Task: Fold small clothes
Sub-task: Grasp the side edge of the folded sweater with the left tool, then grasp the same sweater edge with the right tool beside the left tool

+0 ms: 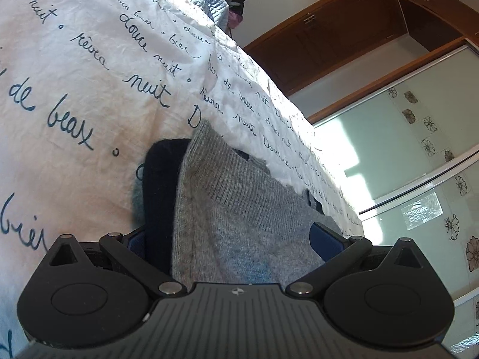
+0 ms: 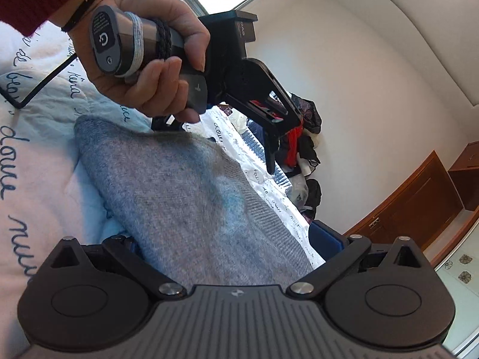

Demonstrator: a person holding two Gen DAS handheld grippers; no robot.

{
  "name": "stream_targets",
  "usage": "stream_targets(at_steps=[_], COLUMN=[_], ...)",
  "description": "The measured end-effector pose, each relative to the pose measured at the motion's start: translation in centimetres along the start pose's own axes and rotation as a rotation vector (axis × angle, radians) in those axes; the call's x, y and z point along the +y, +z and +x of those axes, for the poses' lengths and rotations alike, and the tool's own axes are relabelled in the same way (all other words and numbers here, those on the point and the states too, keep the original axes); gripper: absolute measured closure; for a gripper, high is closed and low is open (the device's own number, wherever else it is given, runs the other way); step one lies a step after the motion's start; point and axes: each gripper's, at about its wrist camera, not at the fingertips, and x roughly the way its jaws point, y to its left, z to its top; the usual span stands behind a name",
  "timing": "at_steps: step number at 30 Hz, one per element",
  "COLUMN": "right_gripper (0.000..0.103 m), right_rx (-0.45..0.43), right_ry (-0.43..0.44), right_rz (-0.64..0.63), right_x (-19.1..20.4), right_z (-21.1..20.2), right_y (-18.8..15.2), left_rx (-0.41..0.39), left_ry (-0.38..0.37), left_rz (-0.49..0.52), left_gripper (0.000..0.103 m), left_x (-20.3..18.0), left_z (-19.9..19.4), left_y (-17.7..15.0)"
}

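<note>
Two hand-held grippers work a grey knitted garment [image 1: 233,209] on a bed spread with a script-printed cover [image 1: 89,68]. The left gripper [image 1: 236,239] stands spread, knit bunched between its fingers; the right gripper [image 2: 239,239] likewise stands wide around the cloth, neither visibly pinching. The garment lies near the bed's edge. The risk: soft knit could slip free of either gripper as the fold is carried, or slide off the edge, leaving a crooked fold.
</note>
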Motion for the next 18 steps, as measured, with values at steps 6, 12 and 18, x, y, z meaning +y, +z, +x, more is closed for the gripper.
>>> stream_targets(at_steps=[6, 12, 18], right_gripper=[0.015, 0.067, 0.086], right_rx=[-0.014, -0.045, -0.058], right_ry=[0.065, 0.118, 0.145], right_rz=[-0.005, -0.080, -0.121], right_x=[0.3, 2.3, 2.9], right_z=[0.1, -1.1, -1.6], right_y=[0.4, 0.5, 0.5], left_rx=[-0.017, -0.042, -0.096], left_ry=[0.035, 0.102, 0.171], left_rz=[0.018, -0.039, -0.006], left_gripper=[0.025, 0.074, 0.087], left_x=[0.1, 1.5, 1.0], left_z=[0.9, 0.3, 0.0], left_y=[0.8, 0.9, -0.2])
